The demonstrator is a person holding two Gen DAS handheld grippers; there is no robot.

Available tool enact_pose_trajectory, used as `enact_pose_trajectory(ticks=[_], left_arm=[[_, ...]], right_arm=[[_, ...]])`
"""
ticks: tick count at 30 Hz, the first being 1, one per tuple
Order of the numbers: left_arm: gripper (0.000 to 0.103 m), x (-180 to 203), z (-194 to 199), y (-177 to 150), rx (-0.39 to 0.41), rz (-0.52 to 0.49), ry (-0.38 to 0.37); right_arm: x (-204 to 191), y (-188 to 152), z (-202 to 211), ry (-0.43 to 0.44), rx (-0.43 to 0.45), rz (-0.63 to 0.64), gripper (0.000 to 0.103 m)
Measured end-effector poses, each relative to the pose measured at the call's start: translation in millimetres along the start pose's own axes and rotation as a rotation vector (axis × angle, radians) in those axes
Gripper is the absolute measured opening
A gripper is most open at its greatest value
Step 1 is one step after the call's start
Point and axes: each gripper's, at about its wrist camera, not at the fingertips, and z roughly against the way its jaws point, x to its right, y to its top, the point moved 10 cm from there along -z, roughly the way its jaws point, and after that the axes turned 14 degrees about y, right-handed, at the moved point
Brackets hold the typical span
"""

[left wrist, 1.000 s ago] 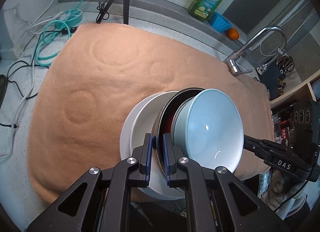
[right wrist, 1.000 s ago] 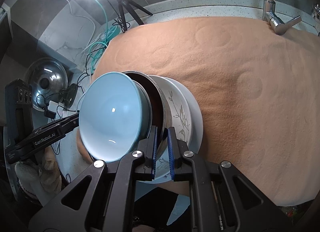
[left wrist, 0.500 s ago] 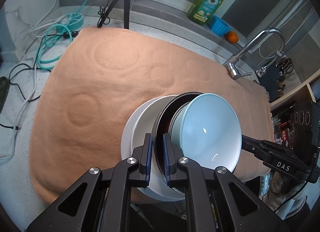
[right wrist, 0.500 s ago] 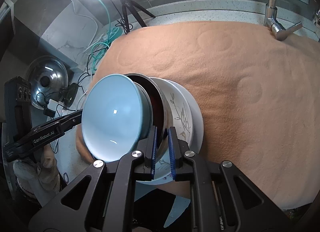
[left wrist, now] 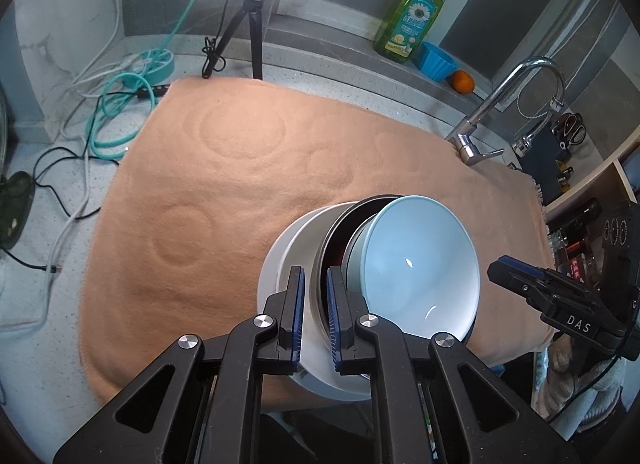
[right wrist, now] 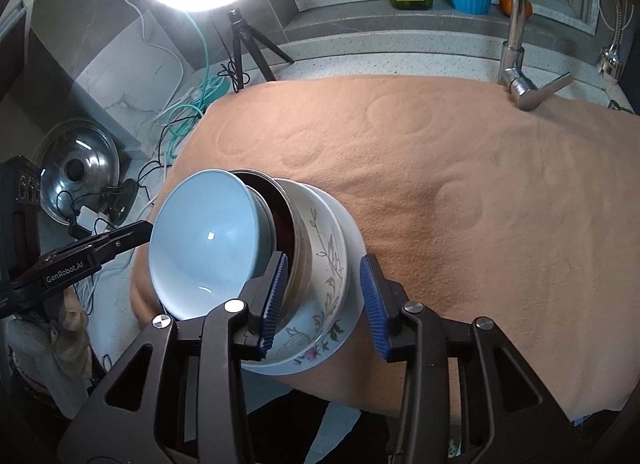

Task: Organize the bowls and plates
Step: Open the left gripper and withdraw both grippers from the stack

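A nested stack of dishes stands at the near edge of the orange towel (left wrist: 224, 191): a light blue bowl (left wrist: 420, 260) inside a dark metal bowl (left wrist: 344, 223), inside a white floral bowl (right wrist: 320, 264) on a white plate (left wrist: 276, 264). My left gripper (left wrist: 315, 316) is shut on the metal bowl's rim. My right gripper (right wrist: 322, 300) is open, its jaws wide apart around the rims of the stack. The blue bowl (right wrist: 204, 240) also shows in the right wrist view.
A faucet (left wrist: 504, 111) rises at the towel's far right. A green soap bottle (left wrist: 412, 19), blue cup (left wrist: 436, 61) and orange (left wrist: 463, 81) sit on the sill. A tripod (left wrist: 248, 31), ring light and cables (left wrist: 120, 111) stand at the far left. A pot lid (right wrist: 76, 175) lies left.
My right gripper has opened and let go of the bowl rim. Both views have pulled back and up a little. The left gripper has kept its grip.
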Motion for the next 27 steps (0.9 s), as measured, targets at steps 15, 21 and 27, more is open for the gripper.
enact_pose_trajectory(ticks=[15, 21, 27], left_arm=[[0.029, 12, 29, -15, 0.116, -0.057, 0.074], [0.049, 21, 39, -17, 0.147, -0.071, 0.086], [0.065, 23, 44, -12, 0.185, -0.091, 0.123]], right_arm=[[-17, -8, 33, -0.088, 0.109, 0.095, 0.057], [-24, -9, 43, -0.103, 0.140, 0.121, 0.063], [-23, -2, 52, -0.103, 0.189, 0.118, 0.088]])
